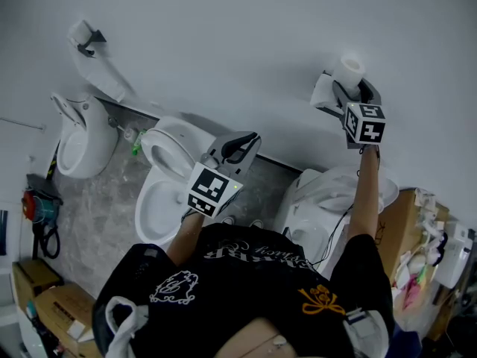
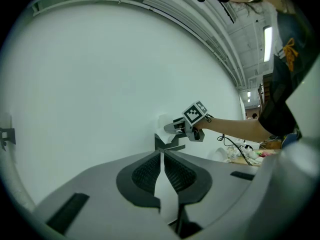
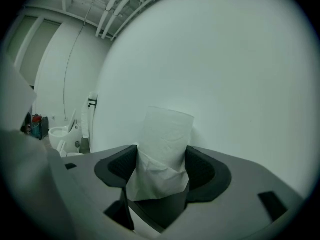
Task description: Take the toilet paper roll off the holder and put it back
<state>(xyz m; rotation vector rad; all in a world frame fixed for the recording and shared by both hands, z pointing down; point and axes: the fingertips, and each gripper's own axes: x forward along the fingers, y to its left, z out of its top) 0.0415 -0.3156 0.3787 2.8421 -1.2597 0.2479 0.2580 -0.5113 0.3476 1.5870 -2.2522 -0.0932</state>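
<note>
My right hand-held gripper [image 3: 161, 156] grasps the white toilet paper roll [image 3: 167, 129]. Its ribbed black pads stand wide and press on either side of the soft, faintly embossed cylinder, which stands up close against the plain white wall [image 1: 223, 36]. A loose sheet hangs crumpled down the front of the roll and hides most of what is below it. From my other side, the dark grey wall holder [image 2: 169, 143] shows as an angular bracket just under the roll. I cannot tell whether the roll sits on it or is clear of it. My left hand-held gripper [image 2: 161, 159] is clenched on nothing, its pads meeting at the tips, and hangs well apart from the roll. Under it stands a glossy white ceramic toilet [image 1: 160, 192] with its seat up. A second white ceramic bowl [image 1: 78, 136] stands further left on the grey marbled floor [image 1: 97, 207]. Brown cardboard boxes [image 1: 56, 304] are cut off at the lower left edge. The clutter at the far right is too small to make out.
</note>
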